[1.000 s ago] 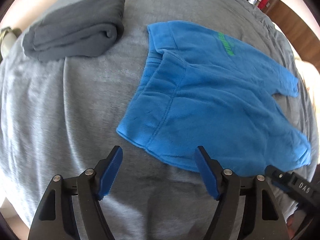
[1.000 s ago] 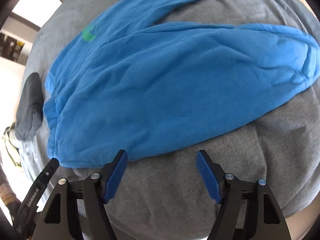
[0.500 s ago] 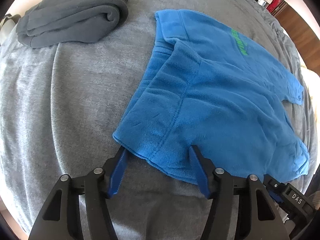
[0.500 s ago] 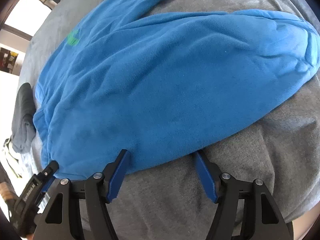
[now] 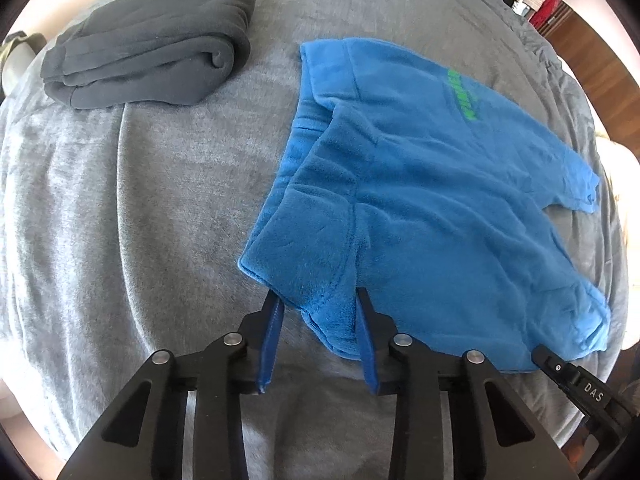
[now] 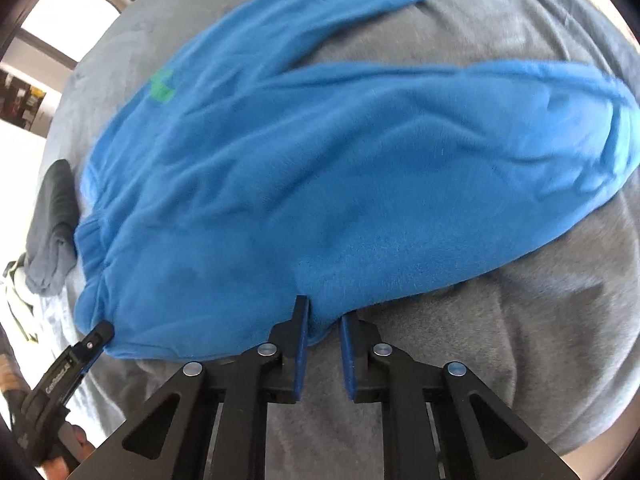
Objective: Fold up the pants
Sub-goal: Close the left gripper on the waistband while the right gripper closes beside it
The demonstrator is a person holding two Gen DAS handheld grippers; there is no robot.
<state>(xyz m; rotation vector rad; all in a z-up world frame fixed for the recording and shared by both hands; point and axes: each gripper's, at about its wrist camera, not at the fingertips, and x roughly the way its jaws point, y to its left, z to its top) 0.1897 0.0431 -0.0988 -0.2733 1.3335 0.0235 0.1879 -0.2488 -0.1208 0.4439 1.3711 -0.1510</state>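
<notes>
The blue fleece pants (image 5: pixel 420 200) lie spread on the grey blanket (image 5: pixel 140 220), waistband end toward the left gripper (image 5: pixel 318 308) and both legs running away to its right. A second ago both grippers hung short of the cloth with fingers wide; now each has moved in and narrowed onto the near edge. The left gripper straddles the waistband corner, a thick fold of fleece bunched between its fingers, which are closing but do not look fully clamped. The right gripper (image 6: pixel 323 322), directly ahead of its own camera, has pinched a small nub of the nearer leg's edge, its fingers drawn close together, though whether the pads truly bite the cloth or only flank it is hard to tell from this angle. This change suggests the grasp for the first fold is being set: with both corners secured, the near half could be lifted and carried over the far leg, beyond both grippers. A folded dark grey garment (image 5: pixel 152 44) sits well ahead and to the left of the left gripper, clear of the work.
</notes>
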